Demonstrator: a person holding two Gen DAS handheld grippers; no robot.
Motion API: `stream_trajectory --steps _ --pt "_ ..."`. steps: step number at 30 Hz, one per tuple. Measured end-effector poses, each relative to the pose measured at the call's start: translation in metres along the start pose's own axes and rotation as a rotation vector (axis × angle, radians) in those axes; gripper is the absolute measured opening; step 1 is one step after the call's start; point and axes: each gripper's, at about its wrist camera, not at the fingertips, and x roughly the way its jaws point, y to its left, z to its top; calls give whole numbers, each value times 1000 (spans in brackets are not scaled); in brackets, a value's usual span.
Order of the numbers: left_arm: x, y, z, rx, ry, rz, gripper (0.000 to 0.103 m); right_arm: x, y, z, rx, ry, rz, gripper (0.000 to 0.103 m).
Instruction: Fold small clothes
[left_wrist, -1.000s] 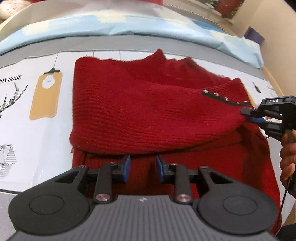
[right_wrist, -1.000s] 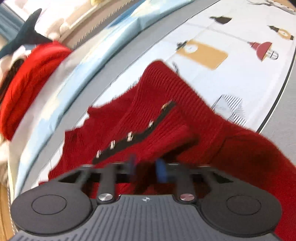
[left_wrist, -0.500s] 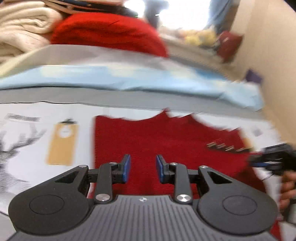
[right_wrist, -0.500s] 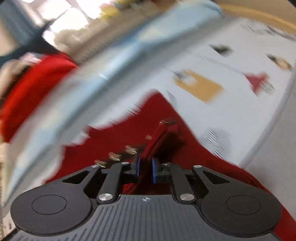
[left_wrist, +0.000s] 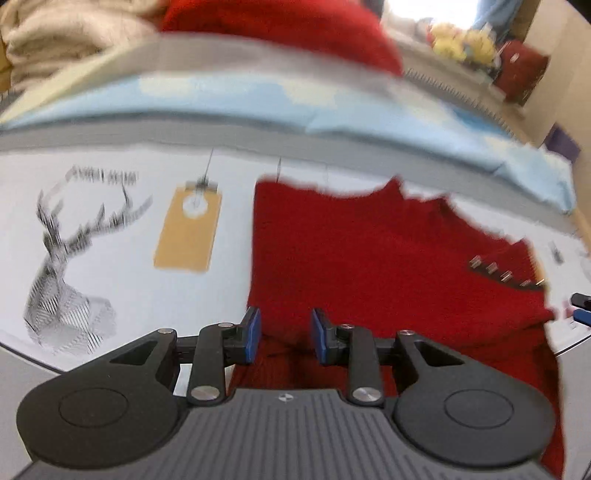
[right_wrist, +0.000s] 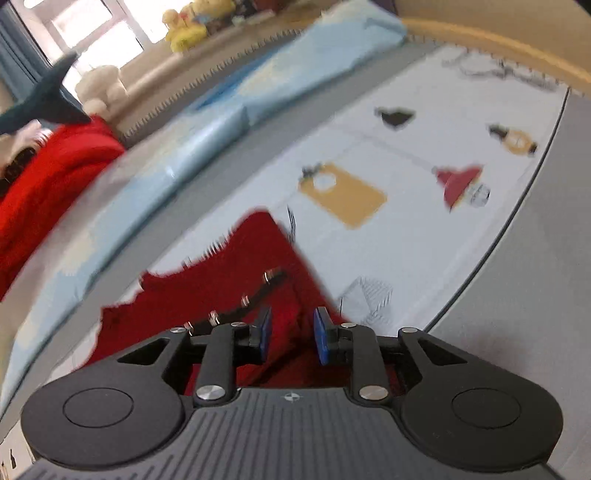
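Note:
A red knit sweater (left_wrist: 388, 258) lies folded on the white printed table cover (left_wrist: 110, 295), with a dark strip of metal buttons (left_wrist: 506, 275) near its right edge. My left gripper (left_wrist: 285, 339) is open and empty above the sweater's near edge. The tips of my right gripper (left_wrist: 580, 306) show at the far right, just off the sweater. In the right wrist view the sweater (right_wrist: 229, 280) lies below my right gripper (right_wrist: 291, 334), which is open and holds nothing. The button strip (right_wrist: 240, 302) lies just left of its fingers.
A light blue cloth (left_wrist: 258, 99) lies along the far side of the table. A pile of red fabric (left_wrist: 288, 29) and cream fabric (left_wrist: 55, 40) sits behind it. Soft toys (right_wrist: 192, 22) stand by the window. The grey table border (right_wrist: 535, 295) runs at the right.
My right gripper has opened and let go of the sweater's buttoned edge, which now lies flat. Both grippers have drawn back and tilted up. The left gripper stayed open.

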Motion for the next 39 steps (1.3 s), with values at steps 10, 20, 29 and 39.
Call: stream_trajectory --steps 10,20,29,39 --pt "-120 -37 -30 100 -261 -52 33 -148 -9 18 -147 -211 244 28" --pt "-219 -39 -149 144 -289 -104 33 -274 -133 -40 -366 -294 289 38" --pt "-186 7 -251 20 -85 -40 27 -215 -225 -110 -214 20 193 38" --pt "-159 84 -281 -253 73 -6 28 -155 -240 -144 -204 242 37 39"
